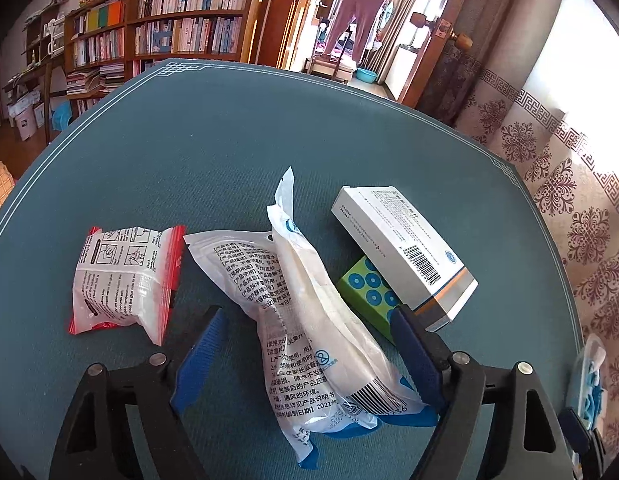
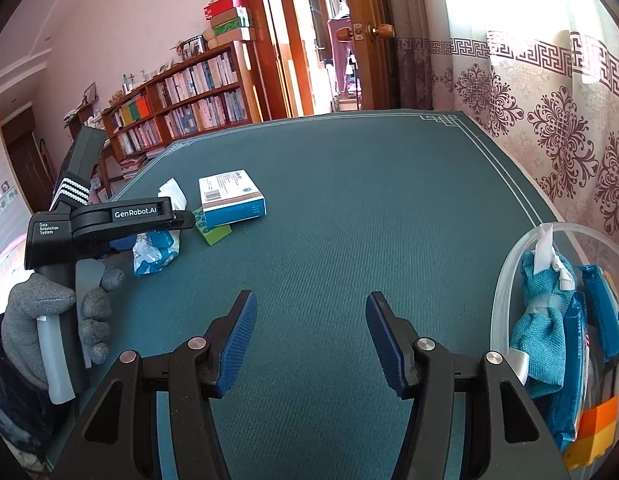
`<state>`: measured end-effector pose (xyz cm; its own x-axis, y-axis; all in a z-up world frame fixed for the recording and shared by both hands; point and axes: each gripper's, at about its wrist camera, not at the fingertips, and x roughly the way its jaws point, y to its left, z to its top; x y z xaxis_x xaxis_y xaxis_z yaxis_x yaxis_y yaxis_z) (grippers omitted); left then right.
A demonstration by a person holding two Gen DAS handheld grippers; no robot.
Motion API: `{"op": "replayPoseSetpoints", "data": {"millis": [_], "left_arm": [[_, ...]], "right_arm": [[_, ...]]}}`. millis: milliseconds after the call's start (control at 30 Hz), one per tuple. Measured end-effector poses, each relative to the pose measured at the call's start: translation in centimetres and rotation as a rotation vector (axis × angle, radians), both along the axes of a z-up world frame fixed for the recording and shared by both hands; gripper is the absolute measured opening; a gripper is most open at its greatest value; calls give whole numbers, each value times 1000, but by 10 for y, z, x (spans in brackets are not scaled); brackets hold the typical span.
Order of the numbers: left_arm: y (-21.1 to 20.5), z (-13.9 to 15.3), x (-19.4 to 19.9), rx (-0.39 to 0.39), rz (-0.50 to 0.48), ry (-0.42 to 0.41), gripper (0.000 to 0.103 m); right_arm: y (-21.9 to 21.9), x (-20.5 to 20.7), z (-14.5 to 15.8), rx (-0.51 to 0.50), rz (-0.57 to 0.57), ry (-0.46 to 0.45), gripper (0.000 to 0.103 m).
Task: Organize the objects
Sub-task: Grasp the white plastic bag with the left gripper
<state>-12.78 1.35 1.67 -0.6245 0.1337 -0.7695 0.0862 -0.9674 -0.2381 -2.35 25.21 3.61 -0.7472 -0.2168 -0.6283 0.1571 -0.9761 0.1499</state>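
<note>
Now, down my left gripper (image 1: 305, 334), the jaws stand spread on either side of the white printed pouch (image 1: 309, 320), pads not yet pressing; the white box (image 1: 405, 248) lies just right of that pouch. I judge this the grasp step: squeeze next, then lift. Down my right gripper (image 2: 311, 344), the jaws hang spread and empty, the clear tub (image 2: 509, 260) well right of the pouch.

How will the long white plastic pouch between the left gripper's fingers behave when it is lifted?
The white pouch looks crinkled and soft, so it will probably sag at both ends. Its glossy film may slip on the left gripper. It seems light.
</note>
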Motion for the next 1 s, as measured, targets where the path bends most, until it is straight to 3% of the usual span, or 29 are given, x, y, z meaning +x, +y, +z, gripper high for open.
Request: {"op": "replayPoseSetpoints", "data": {"millis": [67,200,500,633,800,1000], "left_arm": [[0,0,0,-2,-1,0,80],[0,1,0,-9,-21,-3,55],[3,14,15,-40,-42,56,51],[3,23,19,-55,-44,91,34],[0,22,17,-36,-53,73,35],[-2,15,14,-17,-58,43,57]], "right_arm": [[-1,-1,-2,1,1,-4,58],[0,-5,-3,2,3,-11,58],[-6,-20,1,-35,23,-37,58],[-15,-34,8,-44,45,-32,58],[-31,-58,9,-71,71,-49,58],[-51,-88,15,-83,112,-48,58]]}}
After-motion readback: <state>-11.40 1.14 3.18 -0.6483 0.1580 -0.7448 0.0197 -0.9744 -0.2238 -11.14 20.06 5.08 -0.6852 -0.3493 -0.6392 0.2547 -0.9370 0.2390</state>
